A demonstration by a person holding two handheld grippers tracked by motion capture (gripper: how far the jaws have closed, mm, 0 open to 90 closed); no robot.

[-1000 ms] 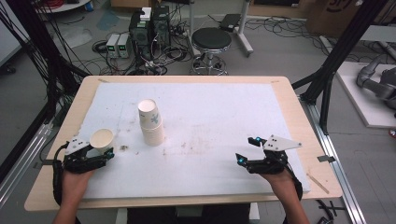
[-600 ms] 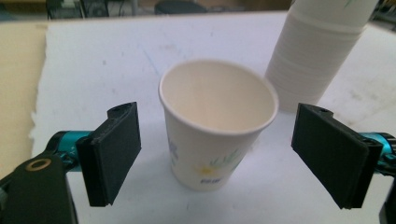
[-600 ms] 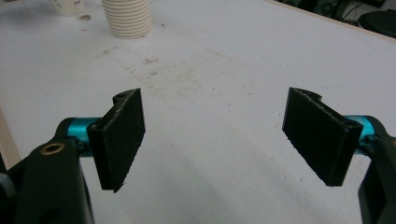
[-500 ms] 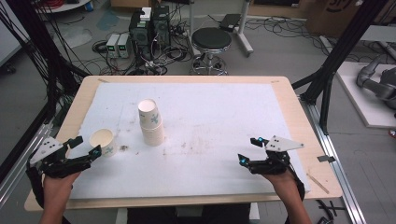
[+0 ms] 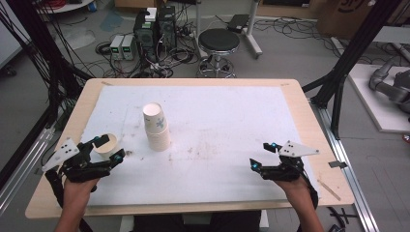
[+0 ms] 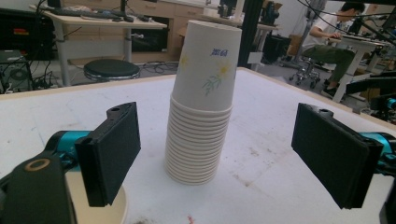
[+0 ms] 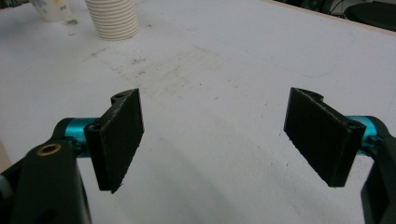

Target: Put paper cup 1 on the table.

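We see the table first, a pale wooden top almost wholly covered by a white sheet that is scuffed and speckled with dirt toward the middle. On the sheet's left half stands the stack of paper cups, upside down and upright, the topmost cup printed with a small flower motif; in the left gripper view the stack rises straight ahead between the two black jaws, well beyond them and touched by neither. Just to the left of the stack, nearer the person, sits the single paper cup, mouth up, alone on the sheet — from above it lies beside the farther jaw of the left gripper, very close to it, and we cannot tell whether the jaw touches it. In the left gripper view the single cup's rim shows low down, beside the left-hand pad and partly behind it. The left gripper's jaws stand wide apart and grip nothing. The right gripper rests low over the sheet's right side, well apart from both cups, its jaws likewise spread wide with only bare sheet between them — in the right gripper view the stack and the single cup show far off at the upper left.
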